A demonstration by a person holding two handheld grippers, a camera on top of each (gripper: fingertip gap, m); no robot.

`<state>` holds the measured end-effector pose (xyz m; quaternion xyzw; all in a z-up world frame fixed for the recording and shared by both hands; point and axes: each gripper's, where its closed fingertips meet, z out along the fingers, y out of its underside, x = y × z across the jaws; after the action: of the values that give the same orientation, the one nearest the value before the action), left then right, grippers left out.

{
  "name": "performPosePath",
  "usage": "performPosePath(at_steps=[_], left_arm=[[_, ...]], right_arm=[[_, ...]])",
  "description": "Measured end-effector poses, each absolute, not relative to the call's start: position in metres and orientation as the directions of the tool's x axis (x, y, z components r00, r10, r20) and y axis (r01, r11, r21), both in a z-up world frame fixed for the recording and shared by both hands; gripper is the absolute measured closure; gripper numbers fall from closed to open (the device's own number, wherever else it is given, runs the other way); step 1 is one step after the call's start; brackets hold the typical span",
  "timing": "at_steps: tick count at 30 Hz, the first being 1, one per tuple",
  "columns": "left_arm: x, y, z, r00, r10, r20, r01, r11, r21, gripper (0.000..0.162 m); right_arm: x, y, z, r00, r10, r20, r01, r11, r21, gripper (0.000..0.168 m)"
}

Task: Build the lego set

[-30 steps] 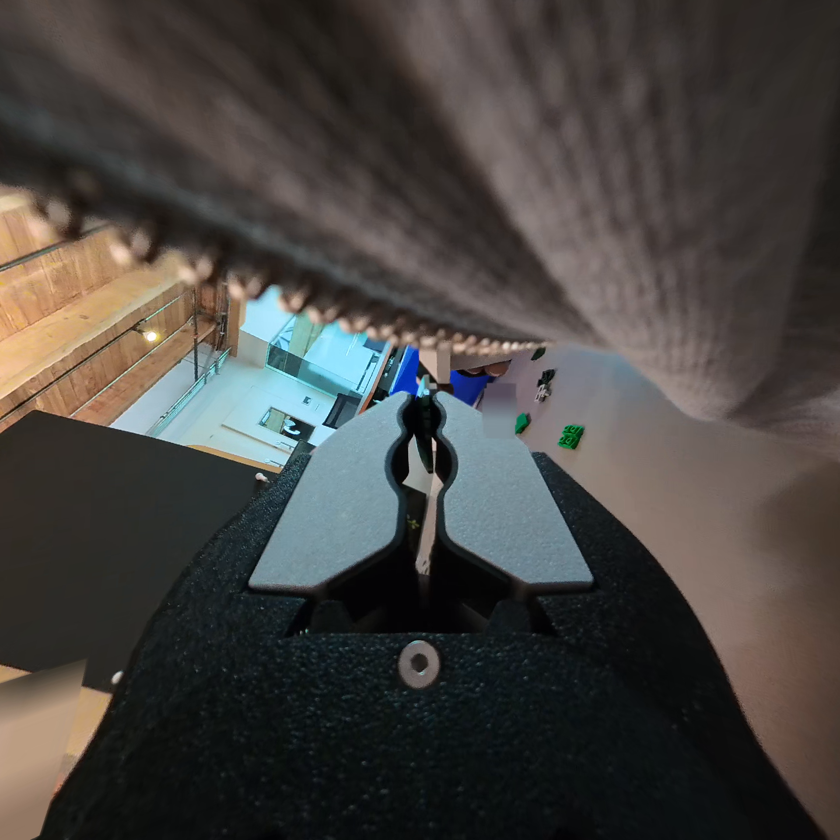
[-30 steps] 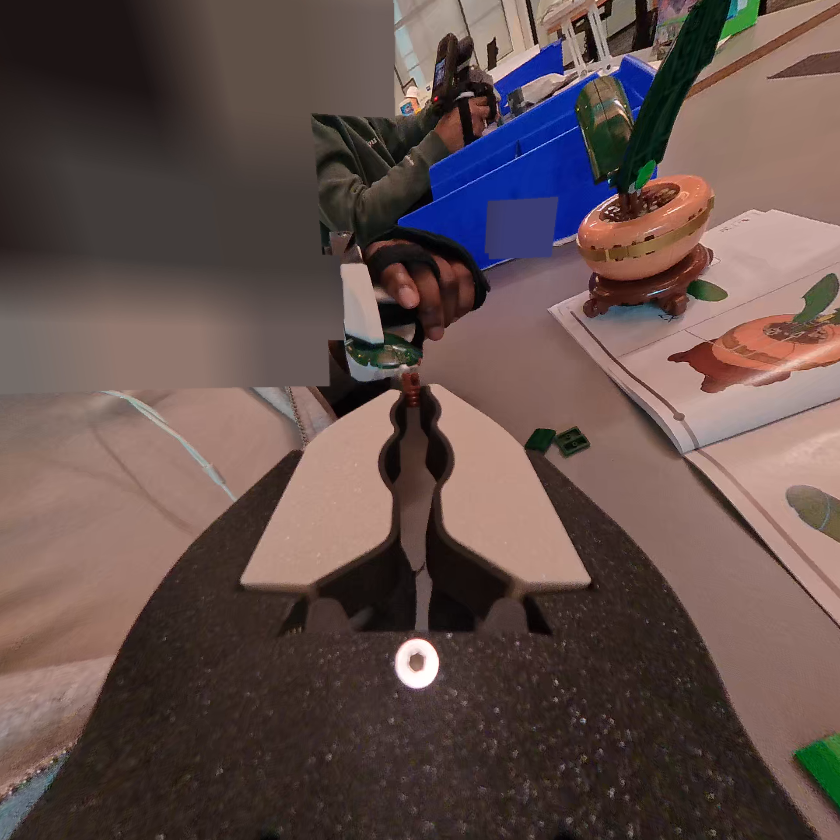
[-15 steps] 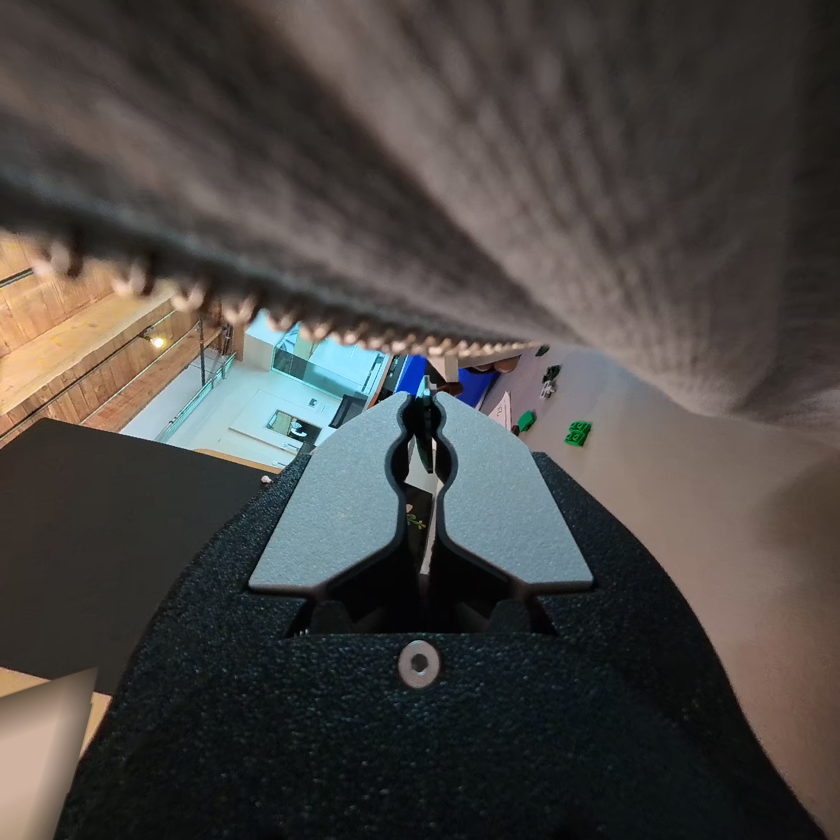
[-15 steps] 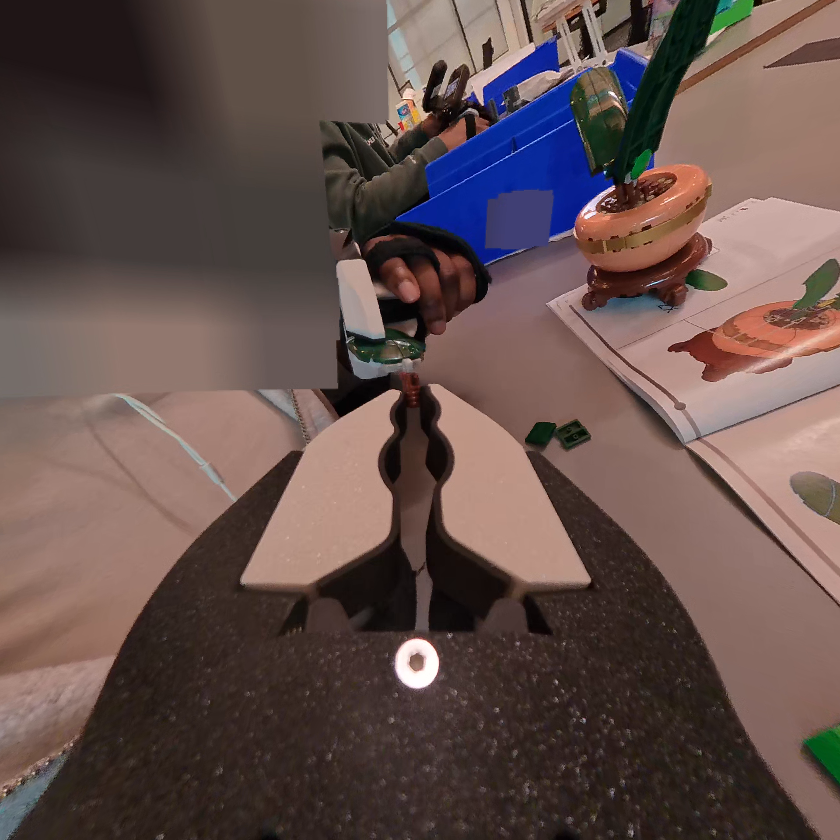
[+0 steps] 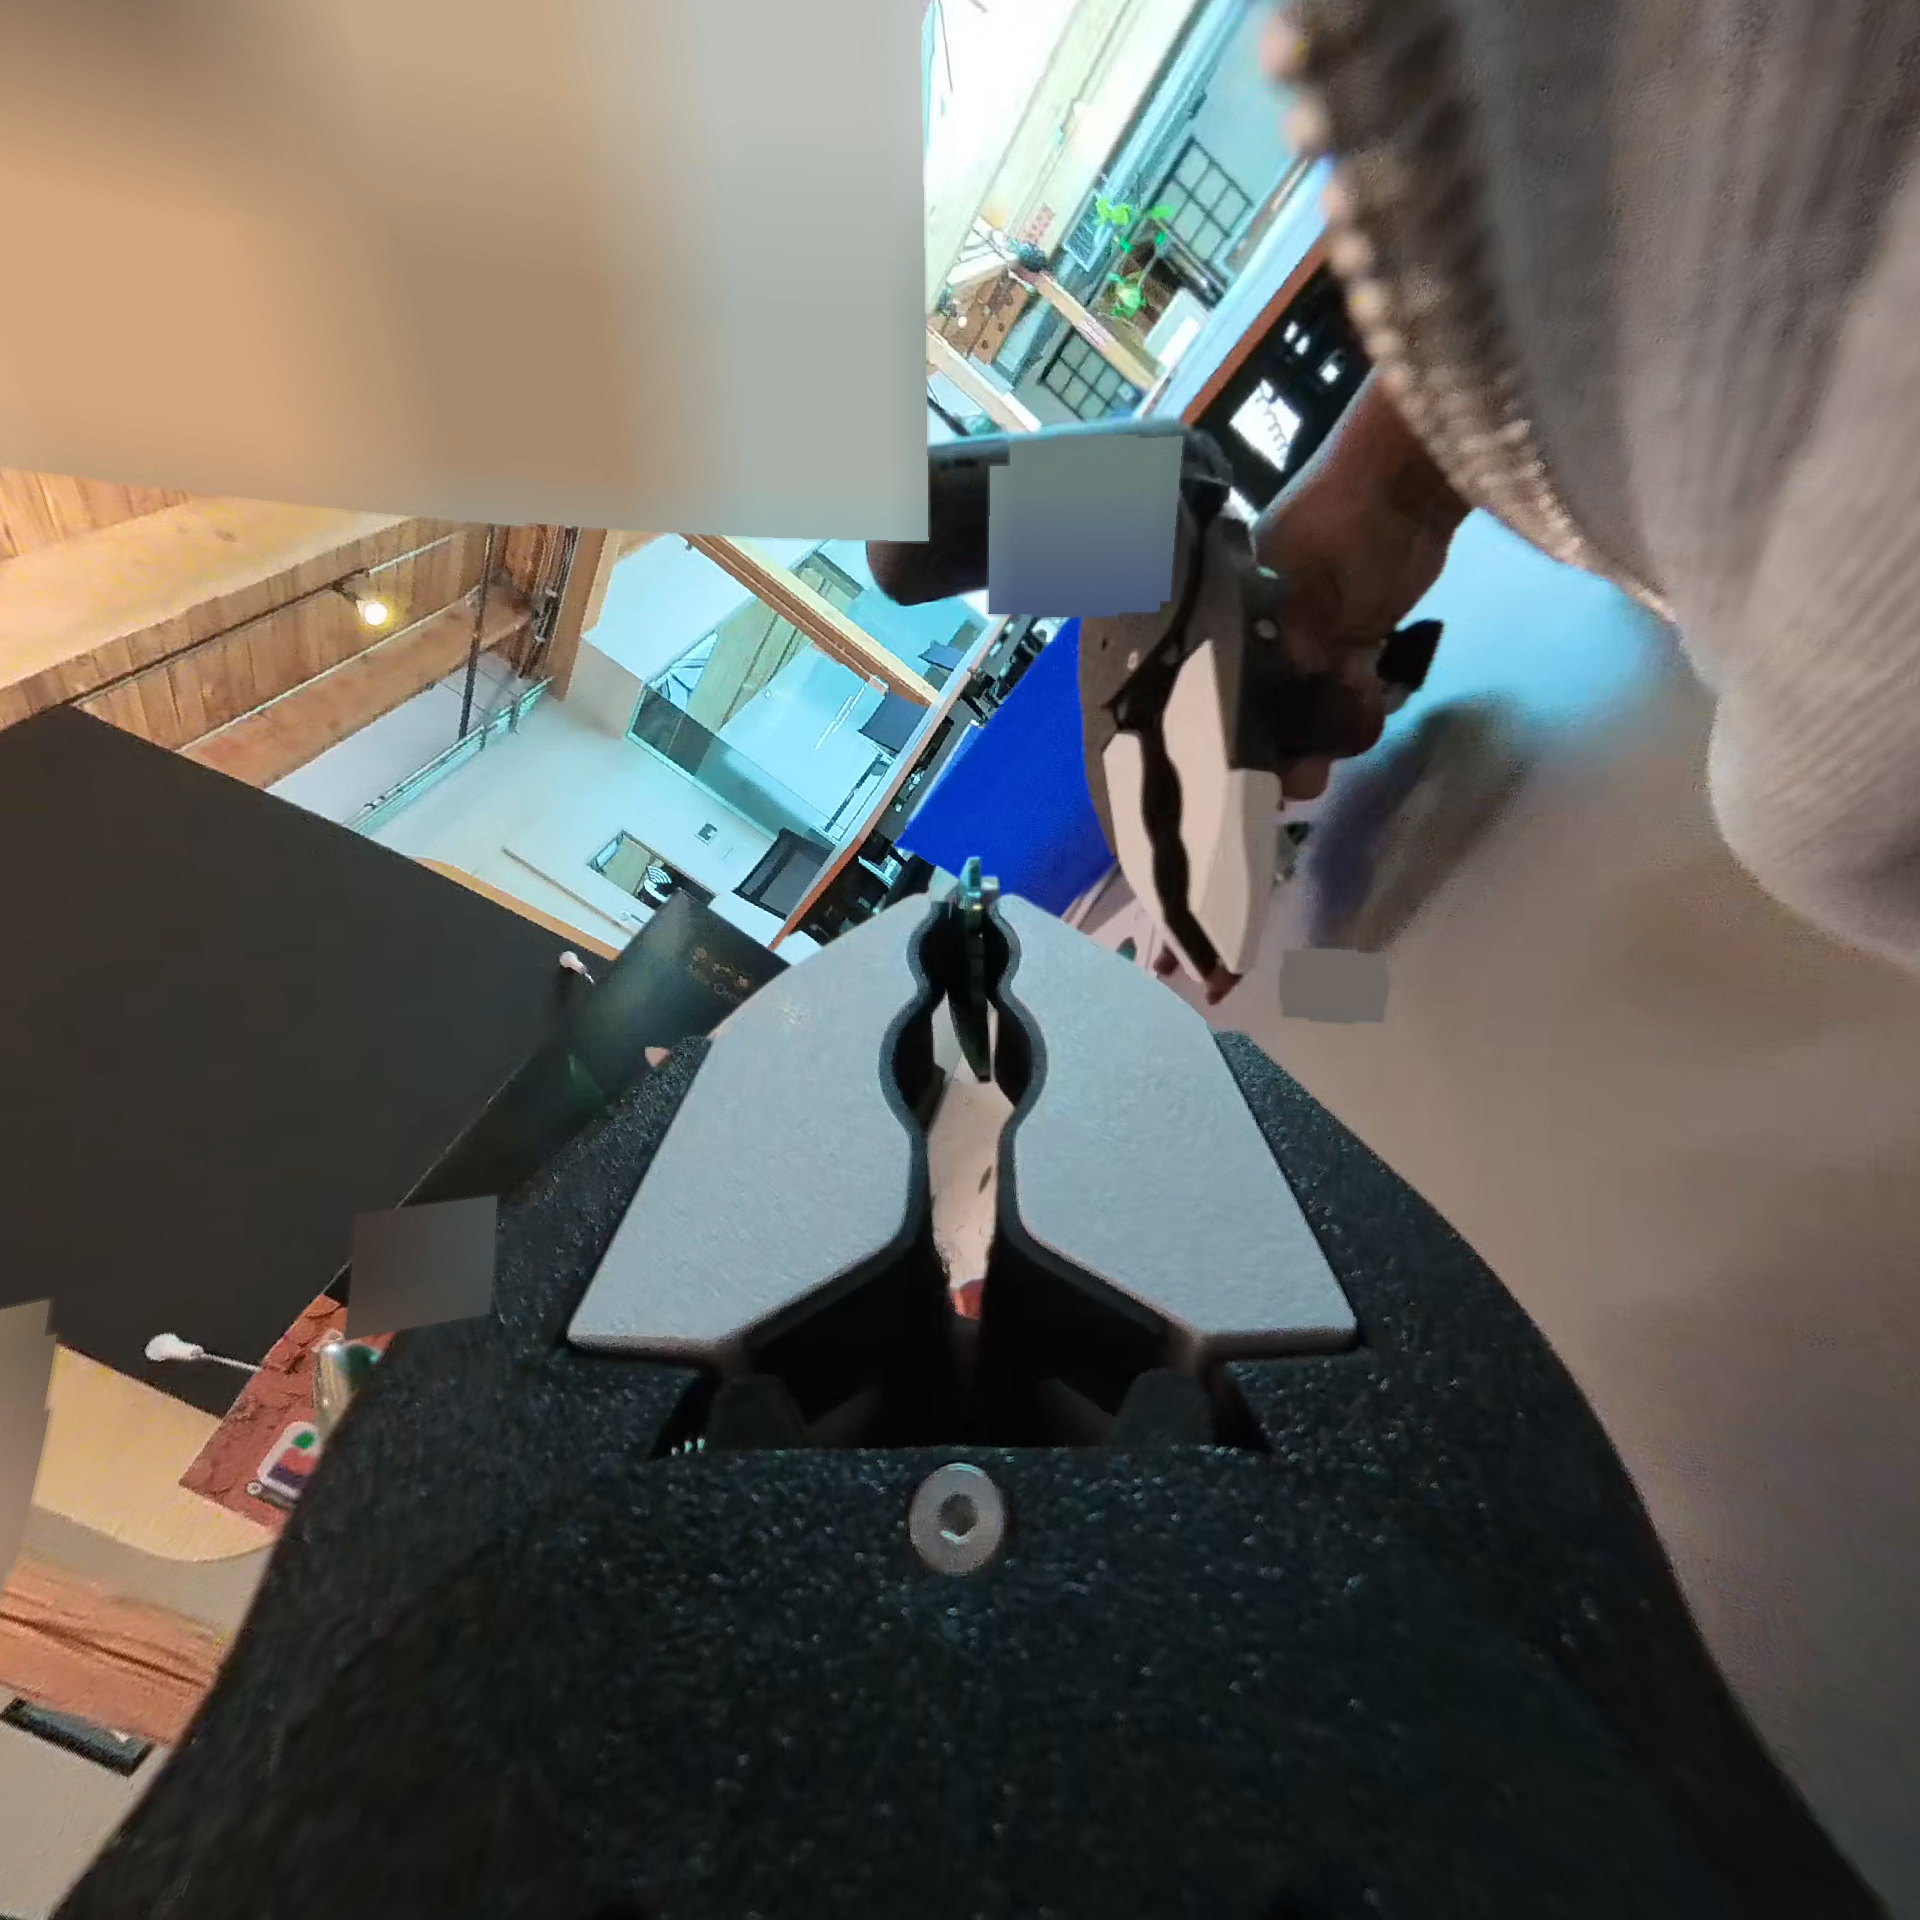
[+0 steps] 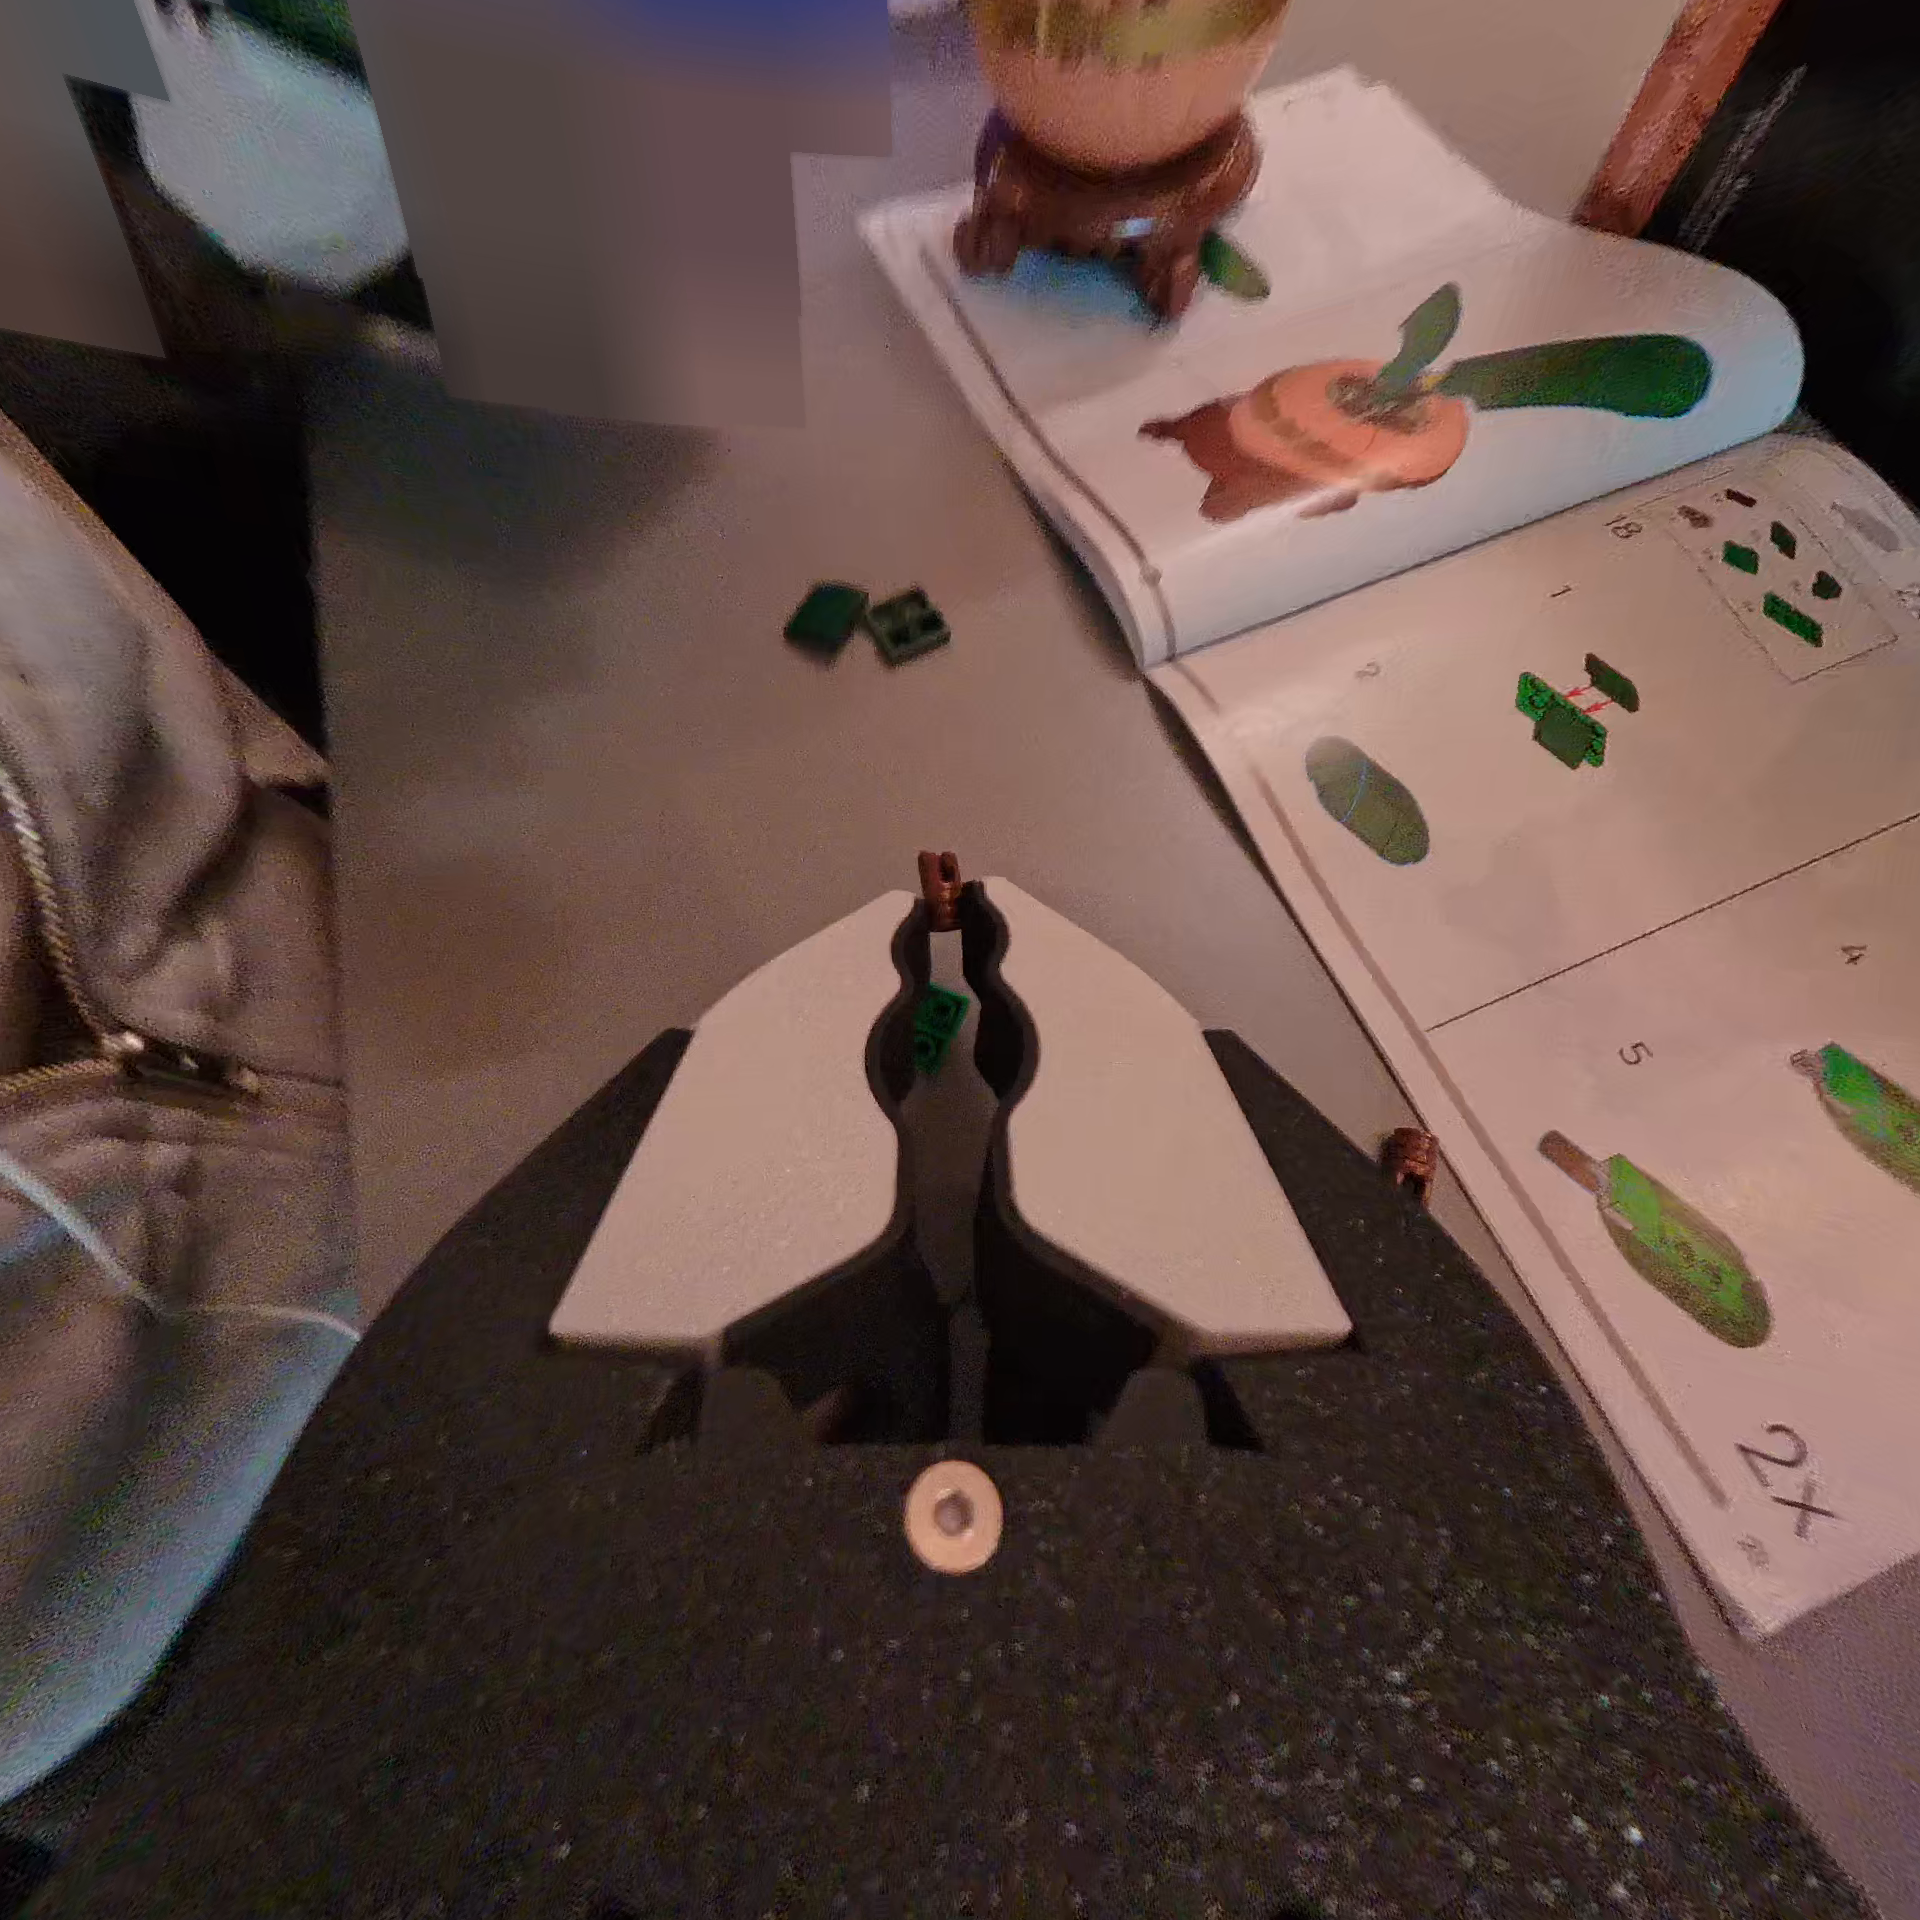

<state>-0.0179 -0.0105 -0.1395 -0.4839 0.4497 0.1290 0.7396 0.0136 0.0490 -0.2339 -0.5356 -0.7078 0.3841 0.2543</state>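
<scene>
My left gripper (image 5: pixel 971 909) is shut on a thin dark green lego piece (image 5: pixel 971 987) that stands edge-on between the fingers, held up in the air. The right gripper (image 5: pixel 1195 956) shows beyond it, upper right, held by a hand. In the right wrist view my right gripper (image 6: pixel 951 899) is shut on a small brown lego piece (image 6: pixel 940 883) that sticks out past the tips, above the grey table (image 6: pixel 582 790). A bright green plate (image 6: pixel 938 1023) lies on the table under the fingers. Two dark green pieces (image 6: pixel 868 621) lie farther ahead.
The open instruction booklet (image 6: pixel 1538 831) lies at the right. The peach pot model on its brown stand (image 6: pixel 1107 156) sits on the booklet's far page. A small brown piece (image 6: pixel 1408 1153) lies by the booklet's edge. A grey zipped jacket (image 6: pixel 125 1039) fills the left side.
The right gripper has swung down from facing the left gripper to looking at the table and booklet. The left gripper has turned clear of the grey knit sleeve. Both keep their pieces.
</scene>
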Motion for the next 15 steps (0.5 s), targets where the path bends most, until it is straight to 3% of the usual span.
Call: performPosePath(at_steps=[6,9,12,15], left_arm=[[-0.012,-0.01,-0.145,0.53,-0.266,-0.805,-0.635,0.505,-0.585,0.157],[-0.013,-0.009,-0.147,0.526,-0.269,-0.807,-0.638,0.502,-0.583,0.157],[-0.011,-0.01,-0.15,0.512,-0.278,-0.813,-0.638,0.51,-0.576,0.157],[-0.007,-0.013,-0.148,0.519,-0.296,-0.802,-0.607,0.532,-0.59,0.157]], right_arm=[[0.017,0.05,-0.249,-0.361,0.93,0.069,0.637,0.3,-0.71,0.149],[0.016,0.047,-0.246,-0.378,0.924,0.062,0.62,0.302,-0.724,0.143],[0.009,0.037,-0.219,-0.403,0.915,0.011,0.506,0.233,-0.831,0.141],[0.004,0.002,-0.165,-0.558,0.817,-0.144,0.266,0.012,-0.964,0.144]])
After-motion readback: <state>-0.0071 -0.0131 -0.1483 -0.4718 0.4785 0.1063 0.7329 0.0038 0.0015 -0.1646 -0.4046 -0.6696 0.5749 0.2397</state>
